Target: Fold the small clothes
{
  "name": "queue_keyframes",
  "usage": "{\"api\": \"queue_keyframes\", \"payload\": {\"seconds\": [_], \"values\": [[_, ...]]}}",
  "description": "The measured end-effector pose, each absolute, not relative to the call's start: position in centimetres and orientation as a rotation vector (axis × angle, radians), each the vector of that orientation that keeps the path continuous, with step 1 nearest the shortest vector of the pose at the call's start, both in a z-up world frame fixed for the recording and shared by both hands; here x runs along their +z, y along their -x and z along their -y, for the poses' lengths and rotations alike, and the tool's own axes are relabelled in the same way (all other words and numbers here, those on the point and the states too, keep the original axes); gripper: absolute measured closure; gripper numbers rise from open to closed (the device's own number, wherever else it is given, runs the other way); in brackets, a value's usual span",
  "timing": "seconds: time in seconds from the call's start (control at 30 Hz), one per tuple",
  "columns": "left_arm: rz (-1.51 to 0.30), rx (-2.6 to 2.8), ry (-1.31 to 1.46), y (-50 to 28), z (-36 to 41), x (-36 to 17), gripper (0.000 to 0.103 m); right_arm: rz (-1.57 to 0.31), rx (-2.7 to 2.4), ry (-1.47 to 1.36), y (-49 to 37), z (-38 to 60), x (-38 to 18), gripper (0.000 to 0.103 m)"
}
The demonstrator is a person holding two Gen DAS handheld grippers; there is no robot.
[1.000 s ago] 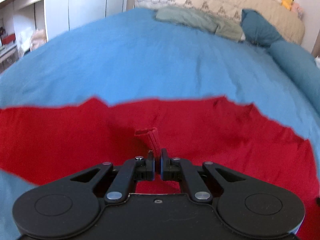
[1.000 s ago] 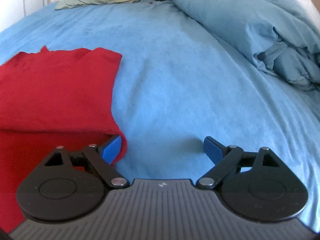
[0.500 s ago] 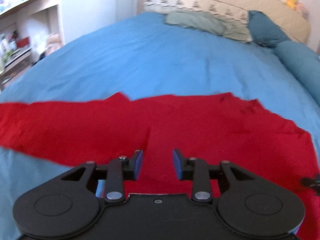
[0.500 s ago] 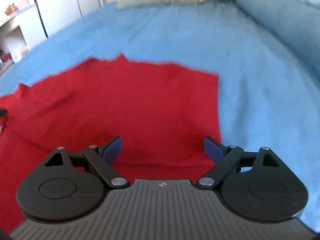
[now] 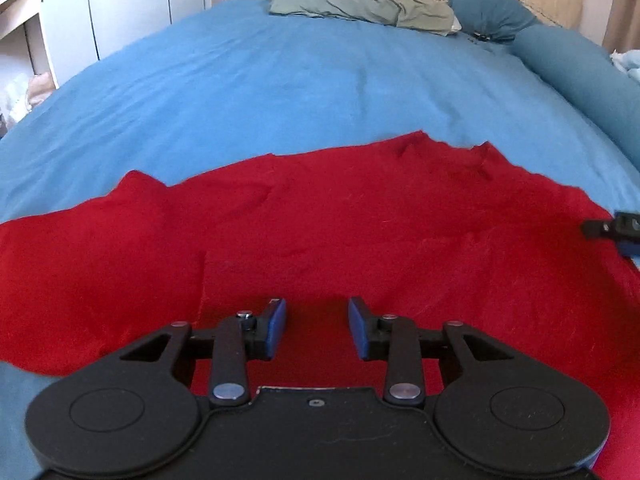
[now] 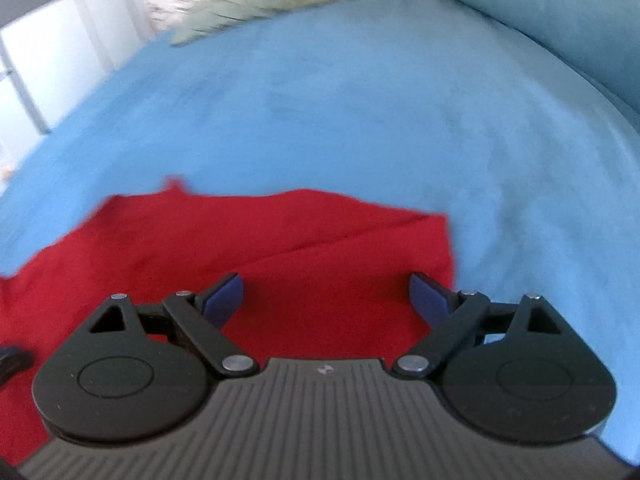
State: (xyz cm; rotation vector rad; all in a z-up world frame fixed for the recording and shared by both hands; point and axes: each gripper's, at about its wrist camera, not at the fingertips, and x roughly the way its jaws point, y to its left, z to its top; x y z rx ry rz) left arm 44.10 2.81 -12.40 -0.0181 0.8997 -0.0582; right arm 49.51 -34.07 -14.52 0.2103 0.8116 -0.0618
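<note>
A red garment [image 5: 360,232] lies spread across the lower half of the left wrist view on a blue bedcover [image 5: 280,92], with pillows [image 5: 360,8] along the top edge. The left gripper [image 5: 316,328], low in the frame, has just been opening its jaws, which now stand partly apart over the red cloth with nothing pinched between them. In the blurred right wrist view, the right gripper [image 6: 326,300] stands wide open and empty above the garment's right part [image 6: 320,248].

My left tool [image 5: 316,328] has just been opening, nothing between its pads; my right tool [image 6: 326,300] gapes wide, angled downward.
</note>
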Motion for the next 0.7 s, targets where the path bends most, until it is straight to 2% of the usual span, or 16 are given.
{"api": "queue_keyframes", "payload": {"seconds": [0.2, 0.27, 0.3, 0.33, 0.43, 0.5, 0.7], "values": [[-0.905, -0.057, -0.017, -44.1, -2.6, -11.6, 0.062, -0.786, -0.025, -0.173, -48.1, 34.4, -13.0, 0.0], [-0.884, -0.044, -0.026, -43.0, -2.8, -10.8, 0.053, -0.748, 0.006, -0.176, -45.2, 34.3, -11.7, 0.0], [-0.882, -0.042, -0.033, -42.4, -3.0, -10.6, 0.044, -0.749, 0.018, -0.182, -43.7, 34.1, -11.4, 0.0], [-0.891, -0.04, -0.037, -41.9, -3.2, -10.8, 0.042, -0.768, 0.025, -0.185, -42.2, 34.0, -11.6, 0.0], [-0.915, -0.046, -0.03, -40.7, -4.0, -12.3, 0.041, -0.879, -0.01, -0.169, -39.6, 33.8, -14.2, 0.0], [-0.905, -0.056, -0.039, -40.6, -4.0, -12.4, 0.041, -0.851, -0.016, -0.143, -37.7, 34.2, -15.0, 0.0], [-0.883, -0.005, 0.055, -40.0, -6.0, -9.4, 0.041, -0.785, -0.005, -0.1, -36.7, 32.1, -10.4, 0.0]]}}
